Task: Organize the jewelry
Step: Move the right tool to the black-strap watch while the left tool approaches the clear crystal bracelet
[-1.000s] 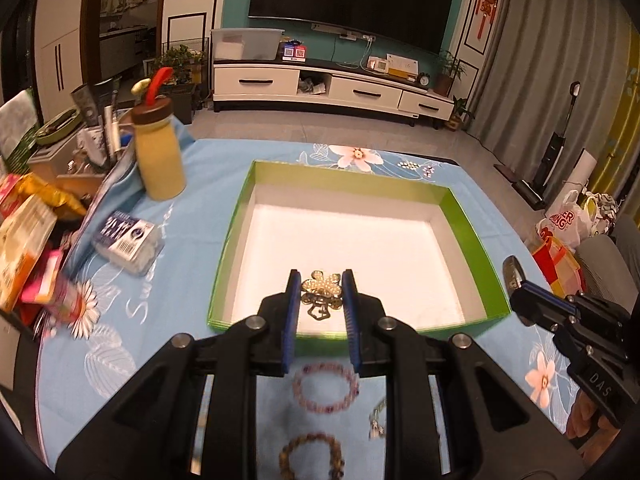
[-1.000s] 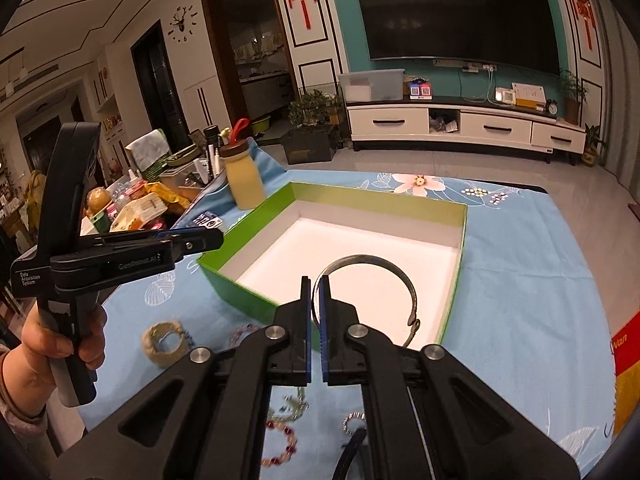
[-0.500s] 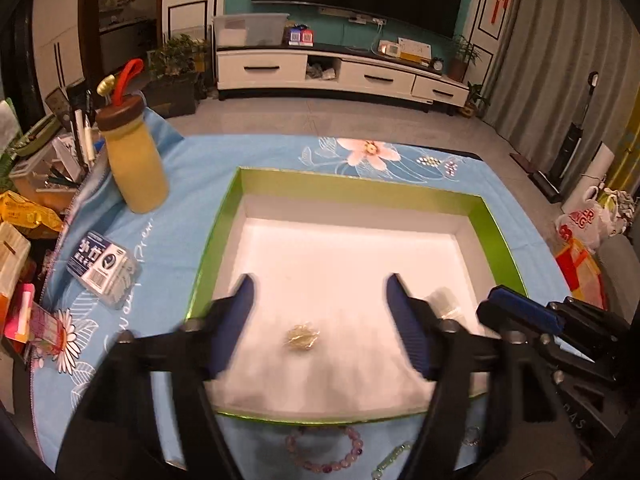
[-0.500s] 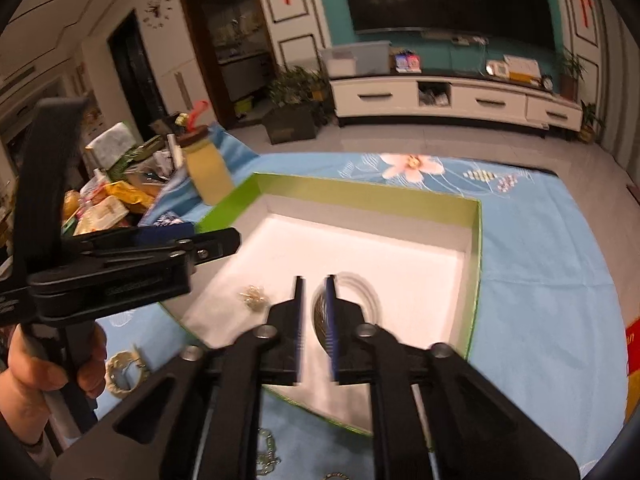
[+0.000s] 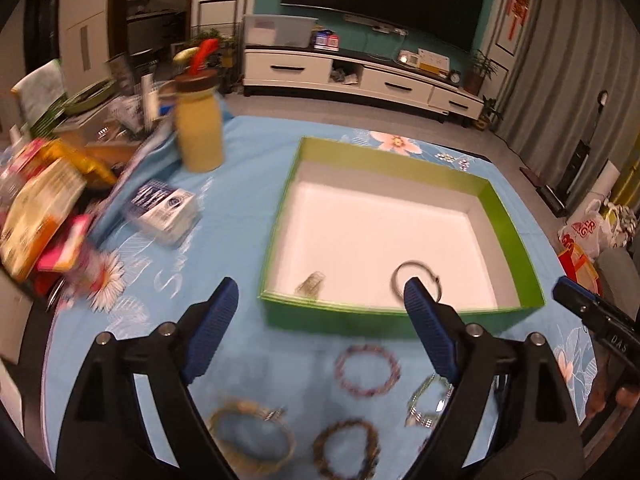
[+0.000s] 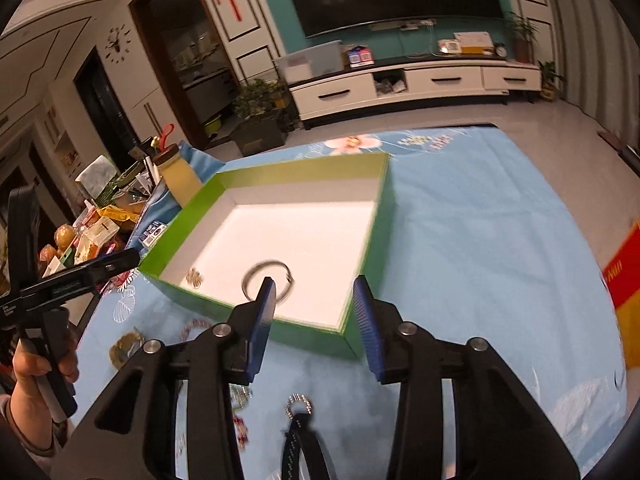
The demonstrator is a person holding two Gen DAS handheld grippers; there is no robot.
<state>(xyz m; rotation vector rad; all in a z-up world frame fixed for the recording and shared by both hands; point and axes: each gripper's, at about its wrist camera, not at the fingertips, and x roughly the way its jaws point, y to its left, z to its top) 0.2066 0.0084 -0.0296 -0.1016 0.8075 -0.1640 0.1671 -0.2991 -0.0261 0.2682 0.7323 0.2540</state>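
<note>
A green box [image 5: 516, 228] with a white floor sits on the blue cloth; it also shows in the right wrist view [image 6: 376, 236]. Inside lie a gold flower brooch [image 5: 310, 285] [image 6: 195, 278] and a silver bangle [image 5: 416, 278] [image 6: 267, 278]. My left gripper [image 5: 320, 328] is open and empty, hovering over the box's near edge. My right gripper [image 6: 316, 320] is open and empty at the box's near right corner. In front of the box lie a purple bead bracelet [image 5: 368, 369], a brown bead bracelet [image 5: 346, 454], a gold bangle [image 5: 252, 434] and a silver chain bracelet [image 5: 428, 404].
A yellow bottle with a red handle [image 5: 200, 132] and a small printed box [image 5: 162, 212] stand left of the green box. Snack packs [image 5: 36, 208] crowd the left table edge. A rhinestone ring on a dark strap [image 6: 298, 406] lies under my right gripper.
Both grippers opened and drew back toward the near edge. The brooch left my left gripper and the silver bangle left my right one; both now lie in the box.
</note>
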